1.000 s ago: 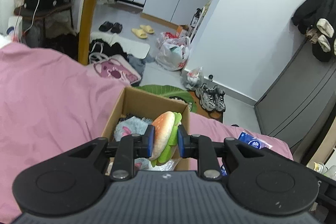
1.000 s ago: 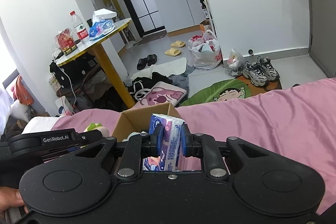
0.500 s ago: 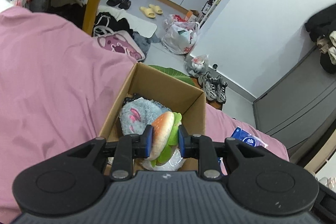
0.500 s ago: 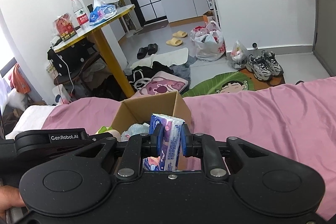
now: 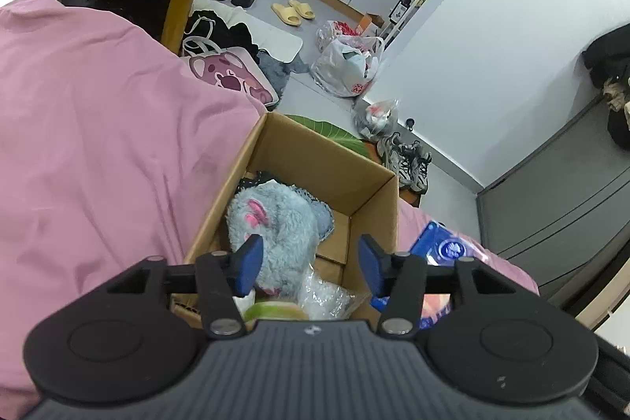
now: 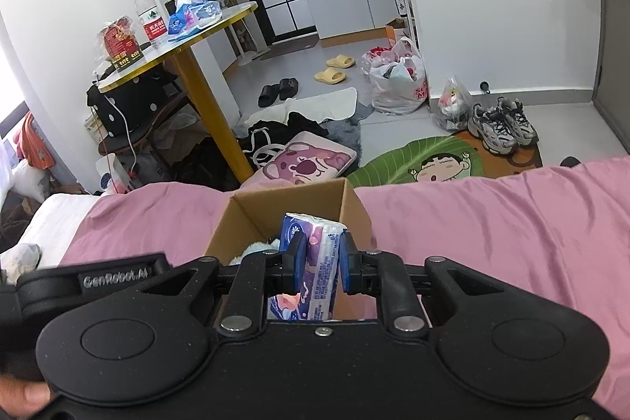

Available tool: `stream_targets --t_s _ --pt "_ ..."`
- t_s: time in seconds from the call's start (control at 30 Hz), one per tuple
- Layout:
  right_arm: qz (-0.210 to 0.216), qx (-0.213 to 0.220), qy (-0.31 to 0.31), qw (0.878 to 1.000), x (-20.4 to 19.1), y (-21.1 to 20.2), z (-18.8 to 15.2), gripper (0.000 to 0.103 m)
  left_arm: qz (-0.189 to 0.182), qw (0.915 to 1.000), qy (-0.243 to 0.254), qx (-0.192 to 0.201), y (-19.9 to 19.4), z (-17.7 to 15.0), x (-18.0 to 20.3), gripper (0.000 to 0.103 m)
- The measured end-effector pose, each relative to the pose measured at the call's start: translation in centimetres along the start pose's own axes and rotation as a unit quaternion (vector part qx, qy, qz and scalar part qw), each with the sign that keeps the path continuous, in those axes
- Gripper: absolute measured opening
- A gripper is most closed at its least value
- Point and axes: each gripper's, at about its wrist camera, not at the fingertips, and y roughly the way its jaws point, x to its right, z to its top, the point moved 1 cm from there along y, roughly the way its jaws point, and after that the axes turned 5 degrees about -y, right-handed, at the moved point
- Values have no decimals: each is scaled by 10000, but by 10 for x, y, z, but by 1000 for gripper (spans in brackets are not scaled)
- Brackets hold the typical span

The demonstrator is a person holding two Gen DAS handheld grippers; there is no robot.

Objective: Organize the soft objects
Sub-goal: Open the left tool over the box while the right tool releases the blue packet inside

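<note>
Burger plush (image 5: 271, 309) dropped in box (image 5: 315, 152) | L hand-held gripper (image 5: 311, 262) opening, empty

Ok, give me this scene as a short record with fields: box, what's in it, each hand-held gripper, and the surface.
box: cardboard box, open, on the bedcover
contents: grey-blue plush, clear plastic bag
left hand-held gripper: jaws opening over the box, nothing between the pads
right hand-held gripper: shut on tissue pack, at the box
surface: pink bedcover

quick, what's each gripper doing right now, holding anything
left gripper: jaws opening, nothing between them, above the brown cardboard box.
right gripper: shut on the purple and white tissue pack.
</note>
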Motion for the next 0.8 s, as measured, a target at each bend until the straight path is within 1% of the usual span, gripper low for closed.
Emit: stream_targets --t_s 0.23,0.33,0.4,0.47,0.6,0.67,0.73,0.8 --pt "-87 74 -4 9999 -3 15 12 19 6 9999 -142 -39 2 2 -7 52" --pt "-117 86 60 9999 -5 22 15 26 11 9999 -86 -54 4 3 -7 52" --pt "-20 42 196 9998 -2 25 15 30 39 10000 -42 -48 6 3 -8 52" --pt "60 43 287 9996 1 23 14 40 80 9999 -54 -59 8 3 -10 52" --pt "-32 23 328 9995 5 17 10 43 121 9998 -92 -101 11 4 -12 52" --pt "-36 -21 400 9992 9 15 8 49 116 9998 -63 -117 12 4 -12 52" --pt "-100 -51 430 9990 11 12 4 53 120 9998 3 -126 12 3 -9 55" --pt "-172 -65 408 9990 11 9 3 58 131 9998 47 -115 11 3 -8 63"
